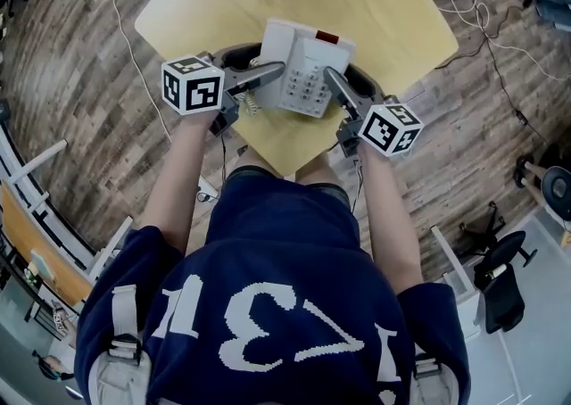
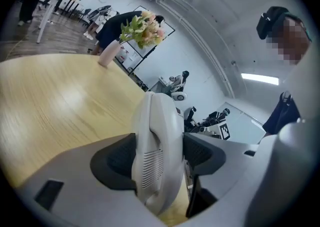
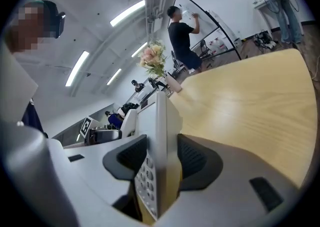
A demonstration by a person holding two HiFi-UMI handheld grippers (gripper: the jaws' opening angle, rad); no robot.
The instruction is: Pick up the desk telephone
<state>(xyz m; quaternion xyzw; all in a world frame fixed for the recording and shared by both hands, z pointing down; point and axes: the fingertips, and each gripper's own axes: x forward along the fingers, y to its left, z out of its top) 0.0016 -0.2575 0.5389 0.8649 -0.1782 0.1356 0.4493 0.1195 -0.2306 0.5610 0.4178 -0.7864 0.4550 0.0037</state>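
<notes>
No brand or label can be read on the off-white plastic desk telephone [image 1: 303, 62]. Large white numerals (a 7 and a 3 among them) are printed on the person's dark blue shirt [image 1: 268, 305].

The left gripper [image 1: 268, 71] is closed on the telephone's rounded white handset [image 2: 155, 156], which is pinched between both black ribbed pads at a fairly wide spread. The right gripper [image 1: 335, 80] is clamped on the right edge of the telephone's body. One pad is pressed against the face beside the grey keypad [image 3: 145, 181] and the other against the underside.

The telephone is thus held between the two grippers, over the near end of the pale rounded wooden table [image 1: 375, 2]. Whether it is lifted clear of the wood cannot be told.
</notes>
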